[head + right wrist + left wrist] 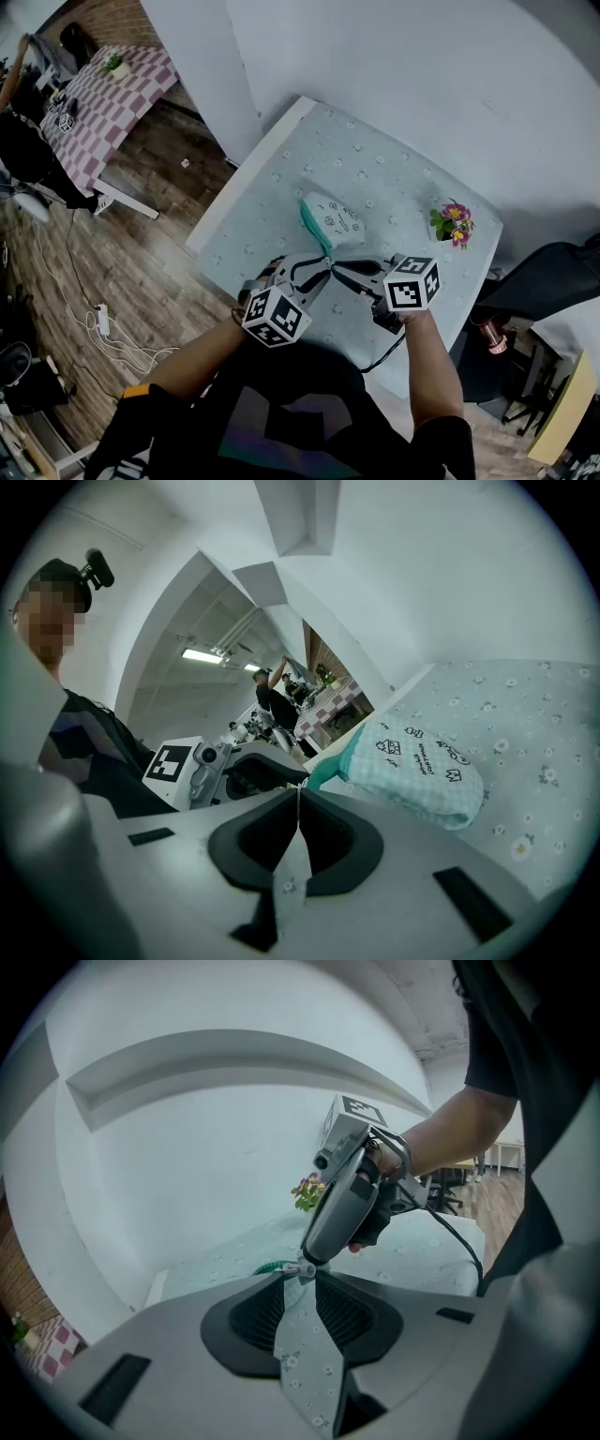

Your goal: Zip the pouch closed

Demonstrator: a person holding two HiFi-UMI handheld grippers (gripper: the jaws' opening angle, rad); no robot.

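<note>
The right tongs (298,797) are pinched together on the pull (298,1268), and the pouch (417,771) lies on the counter (544,724) just beyond their tips. The left tongs (299,1290) stand apart beside that pull, holding nothing. They should probably clamp the teal edge (330,769) first, so the zipper slides against tension.

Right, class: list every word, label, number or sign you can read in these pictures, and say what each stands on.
Nothing here can be read outright.
Pouch: dark printed words beside small crown drawings, too blurred to read.
Left marker cube and right marker cube: black-and-white square patterns only, with no letters or numbers.
</note>
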